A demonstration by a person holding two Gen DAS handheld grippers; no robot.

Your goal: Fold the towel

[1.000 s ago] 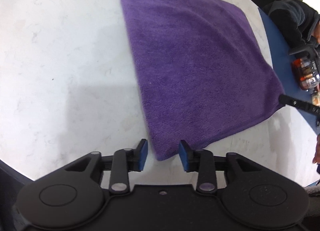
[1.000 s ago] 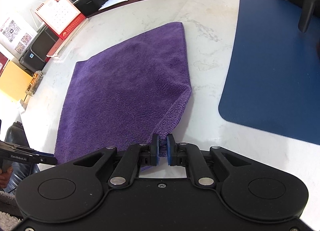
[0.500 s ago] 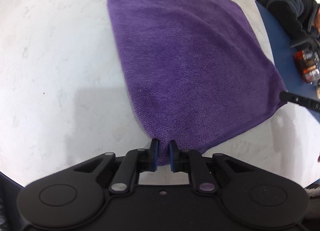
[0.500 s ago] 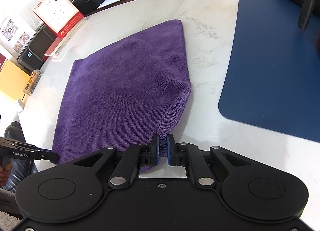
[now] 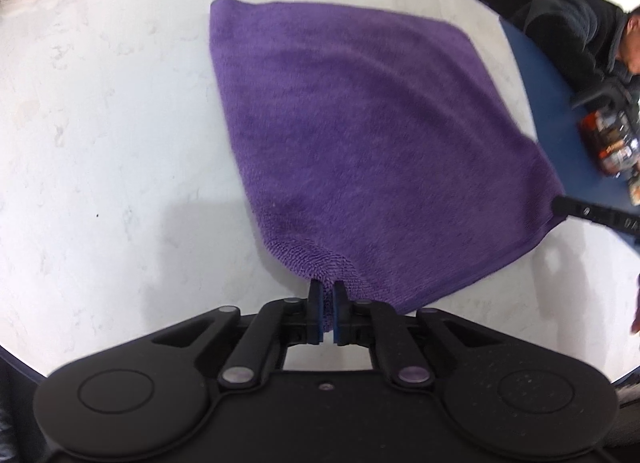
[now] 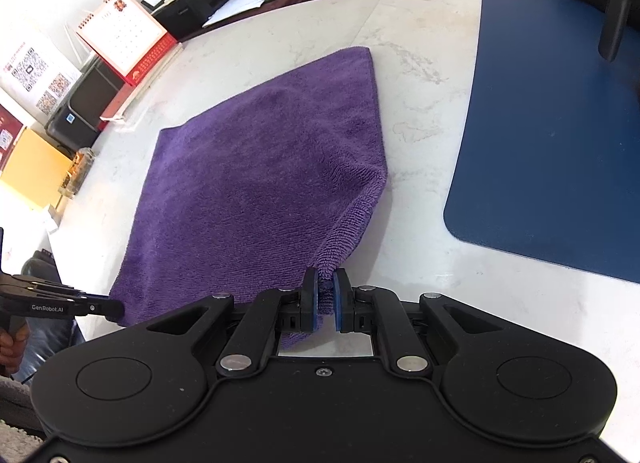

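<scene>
Blue-padded jaws of the left gripper (image 5: 327, 311) are clamped on one near corner of a purple towel (image 5: 380, 159), the cloth pinched between the pads and puckered just ahead of them. From that corner the towel fans away toward twelve and two o'clock across a white marble table (image 5: 100, 143), with the rest of it lying flat. At about three o'clock in the left view, the black tip of the right gripper (image 6: 327, 299) meets the other near corner.

In the right wrist view, those jaws are likewise closed on their corner, a ridge of cloth rising from the pads toward one o'clock. The towel spreads from there toward eleven and twelve o'clock, and the left gripper's tip shows at nine o'clock at the cloth's edge.

So each gripper holds one end of the near edge, which runs side to side between them; the far edge lies straight ahead of both, at twelve o'clock. A fold, I judge, would carry the near edge forward onto the far one, both hands travelling evenly.

A blue mat (image 6: 560, 123) lies on the table at two o'clock of the right gripper, apart from the towel.
</scene>
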